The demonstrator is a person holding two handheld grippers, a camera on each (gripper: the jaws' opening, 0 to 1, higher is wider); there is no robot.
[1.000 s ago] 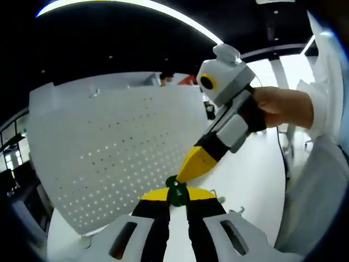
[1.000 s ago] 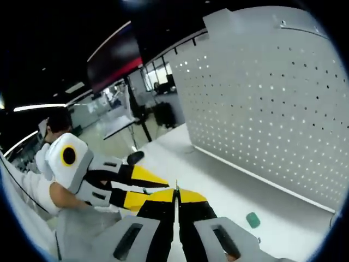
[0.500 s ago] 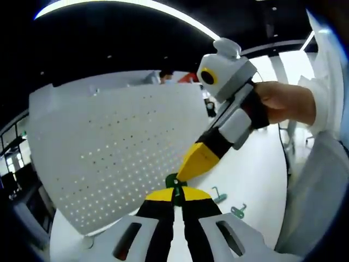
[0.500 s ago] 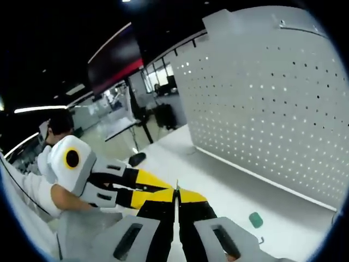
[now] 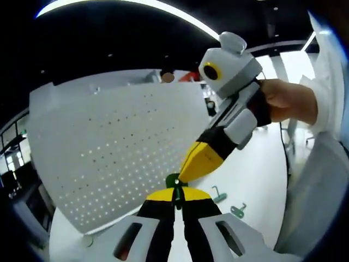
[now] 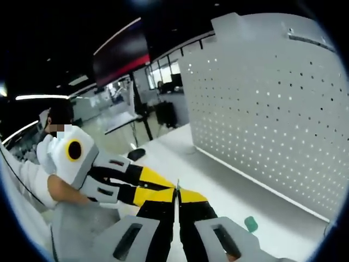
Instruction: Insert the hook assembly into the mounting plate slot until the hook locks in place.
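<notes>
Both jaw pairs are closed on the green hook (image 5: 175,182), tips meeting; little has changed in the last second, so insertion is judged unstarted, the pegboard (image 5: 109,147) well ahead

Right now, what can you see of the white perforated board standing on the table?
The white perforated board stands upright on the white table. It looks like painted sheet metal, with regular rows of small round holes across its face. A raised tab and a narrow slot sit along its top edge. Its bottom edge meets the tabletop. Neither gripper touches it; no hook hangs on it in either view.
</notes>
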